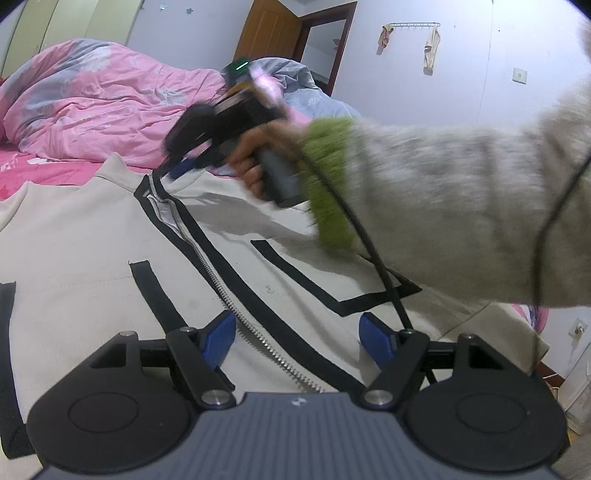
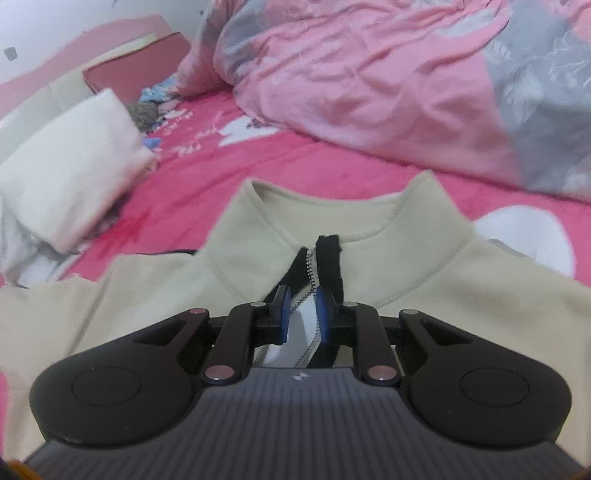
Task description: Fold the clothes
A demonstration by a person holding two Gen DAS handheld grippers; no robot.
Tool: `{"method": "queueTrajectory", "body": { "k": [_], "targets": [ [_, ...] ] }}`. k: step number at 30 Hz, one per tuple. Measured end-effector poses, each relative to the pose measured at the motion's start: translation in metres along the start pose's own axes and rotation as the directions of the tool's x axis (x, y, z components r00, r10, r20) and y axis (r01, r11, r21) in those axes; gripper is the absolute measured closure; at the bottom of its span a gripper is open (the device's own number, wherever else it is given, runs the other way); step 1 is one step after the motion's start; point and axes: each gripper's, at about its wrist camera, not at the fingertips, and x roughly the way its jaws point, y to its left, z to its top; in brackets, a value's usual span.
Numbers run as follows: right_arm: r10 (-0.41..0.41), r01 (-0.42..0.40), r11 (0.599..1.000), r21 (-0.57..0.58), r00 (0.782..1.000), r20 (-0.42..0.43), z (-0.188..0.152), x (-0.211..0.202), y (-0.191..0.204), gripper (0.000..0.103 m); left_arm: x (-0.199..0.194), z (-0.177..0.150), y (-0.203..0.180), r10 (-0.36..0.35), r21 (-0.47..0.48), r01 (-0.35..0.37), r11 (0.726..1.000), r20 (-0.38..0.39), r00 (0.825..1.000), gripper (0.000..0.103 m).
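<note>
Over cream jacket (image 1: 92, 266): left claw (image 1: 297, 341) spread wide, empty; right claw (image 2: 302, 312) narrowed around zipper (image 2: 309, 273).

The right gripper (image 2: 302, 314) sits over the cream jacket (image 2: 461, 295), its narrowly parted fingers straddling the zipper (image 2: 309, 269) just below the collar (image 2: 332, 218). Beyond the jacket lies a pink duvet (image 2: 369, 92); a white pillow (image 2: 74, 173) lies to the jacket's left.

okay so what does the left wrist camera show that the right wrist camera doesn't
Only the left wrist view shows the right hand holding the right gripper, the fuzzy sleeve, the door and the wall hooks. Only the right wrist view shows the white pillow and the jacket collar, with the right jaws nearly closed around the zipper. Both show the cream jacket and pink duvet.
</note>
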Motion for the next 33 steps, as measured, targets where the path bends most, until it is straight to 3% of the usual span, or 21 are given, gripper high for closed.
{"method": "queueTrajectory", "body": {
  "k": [8,11,14,16,18,22,27,29,33],
  "targets": [
    [-0.006,-0.008,0.998,0.066,0.978,0.208,-0.018,-0.188,-0.017,0.087,-0.016,0.013,0.004,0.0,-0.058,-0.001,0.998,-0.013,1.0,0.027],
    [-0.04,0.019,0.997,0.08,0.962,0.272,-0.049,-0.273,-0.019,0.078,-0.029,0.018,-0.004,0.014,-0.039,-0.014,0.999,-0.003,1.0,0.027],
    [-0.076,0.042,0.992,0.122,0.954,0.291,-0.092,-0.315,-0.019,0.069,-0.032,0.02,-0.022,0.025,0.011,-0.025,1.0,-0.018,1.0,0.026],
    [-0.101,0.057,0.987,0.151,0.948,0.303,-0.121,-0.342,-0.019,0.052,-0.033,0.02,-0.035,0.034,0.05,-0.033,0.998,-0.034,0.999,0.026],
    [-0.125,0.071,0.981,0.179,0.941,0.313,-0.15,-0.37,-0.02,0.051,-0.028,0.018,-0.048,0.04,0.097,-0.035,0.995,-0.058,0.998,0.026],
    [-0.139,0.073,0.964,0.257,0.958,0.25,-0.22,-0.354,-0.022,0.049,-0.017,0.009,-0.073,0.066,0.193,-0.046,0.98,-0.101,0.993,0.026],
    [-0.187,0.138,0.932,0.335,0.975,0.118,-0.282,-0.302,-0.026,0.047,-0.007,-0.001,-0.089,0.128,0.293,-0.08,0.953,-0.147,0.981,0.024],
    [-0.215,0.157,0.937,0.313,0.964,0.158,-0.292,-0.298,-0.019,0.044,-0.008,0.002,-0.089,0.127,0.295,-0.075,0.953,-0.161,0.979,0.023],
    [-0.18,0.093,0.934,0.345,0.957,0.229,-0.281,-0.321,-0.027,0.029,-0.008,0.008,-0.087,0.125,0.275,-0.072,0.959,-0.178,0.976,0.023]
  ]
}}
